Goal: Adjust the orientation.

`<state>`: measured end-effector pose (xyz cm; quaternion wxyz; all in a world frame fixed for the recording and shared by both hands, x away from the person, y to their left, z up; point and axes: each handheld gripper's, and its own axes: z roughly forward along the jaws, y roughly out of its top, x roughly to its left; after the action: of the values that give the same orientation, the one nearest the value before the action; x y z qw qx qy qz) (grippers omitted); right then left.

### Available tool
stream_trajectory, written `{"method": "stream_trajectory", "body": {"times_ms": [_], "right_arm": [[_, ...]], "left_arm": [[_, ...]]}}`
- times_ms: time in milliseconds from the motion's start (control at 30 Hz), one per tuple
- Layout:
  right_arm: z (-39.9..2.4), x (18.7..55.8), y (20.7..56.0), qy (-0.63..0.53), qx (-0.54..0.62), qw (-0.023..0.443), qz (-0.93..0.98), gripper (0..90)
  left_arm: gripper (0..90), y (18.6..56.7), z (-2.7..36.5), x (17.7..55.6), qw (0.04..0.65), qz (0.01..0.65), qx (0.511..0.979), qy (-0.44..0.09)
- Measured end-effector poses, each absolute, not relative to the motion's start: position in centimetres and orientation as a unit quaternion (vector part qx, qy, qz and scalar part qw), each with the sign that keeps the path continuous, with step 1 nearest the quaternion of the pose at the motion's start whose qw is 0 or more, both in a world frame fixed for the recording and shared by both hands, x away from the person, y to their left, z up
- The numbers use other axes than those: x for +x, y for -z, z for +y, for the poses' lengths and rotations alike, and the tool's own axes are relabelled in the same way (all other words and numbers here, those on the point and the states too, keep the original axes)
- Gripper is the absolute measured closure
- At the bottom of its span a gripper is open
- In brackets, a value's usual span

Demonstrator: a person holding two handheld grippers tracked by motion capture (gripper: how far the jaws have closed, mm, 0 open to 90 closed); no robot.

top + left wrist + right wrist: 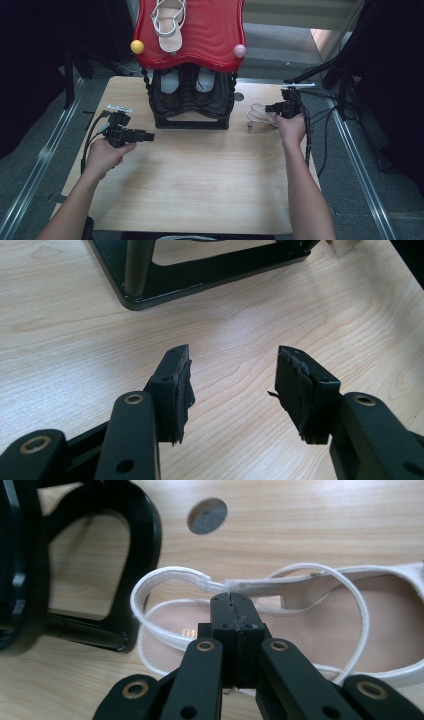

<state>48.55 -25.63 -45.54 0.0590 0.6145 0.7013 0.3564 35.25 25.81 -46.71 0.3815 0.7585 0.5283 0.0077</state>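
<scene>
A white strappy sandal (258, 117) lies on the wooden table (200, 180), right of the shoe rack. In the right gripper view its pink insole (310, 630) and looped strap (170, 572) lie just ahead of the jaws. My right gripper (274, 107) (231, 599) is shut, its tips pinching the sandal's strap where the loop meets the upper. My left gripper (149, 135) (234, 365) hovers over bare table left of the rack, open, with nothing between its fingers. A second white sandal (169, 22) rests on the rack's red top shelf (210, 40).
The rack's black lower tier (192, 97) holds dark shoes, and its black base (200, 275) (145, 535) sits close to both grippers. Yellow (137, 46) and pink (239, 50) knobs mark the red shelf's corners. A round grey hole (239, 96) is in the table behind the sandal.
</scene>
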Motion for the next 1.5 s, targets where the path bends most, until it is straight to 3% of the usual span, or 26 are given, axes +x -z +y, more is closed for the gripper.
{"method": "stream_trajectory", "body": {"times_ms": [667,1500], "right_arm": [[-25.1,48.3,46.5,-0.317,0.611,0.053,0.723,90.0],[-28.4,47.0,46.3,-0.3,0.619,0.052,0.724,90.0]], "left_arm": [[49.0,47.1,25.6,35.3,0.374,0.525,0.764,-0.004],[49.0,47.3,25.3,35.3,0.371,0.523,0.768,0.002]]}}
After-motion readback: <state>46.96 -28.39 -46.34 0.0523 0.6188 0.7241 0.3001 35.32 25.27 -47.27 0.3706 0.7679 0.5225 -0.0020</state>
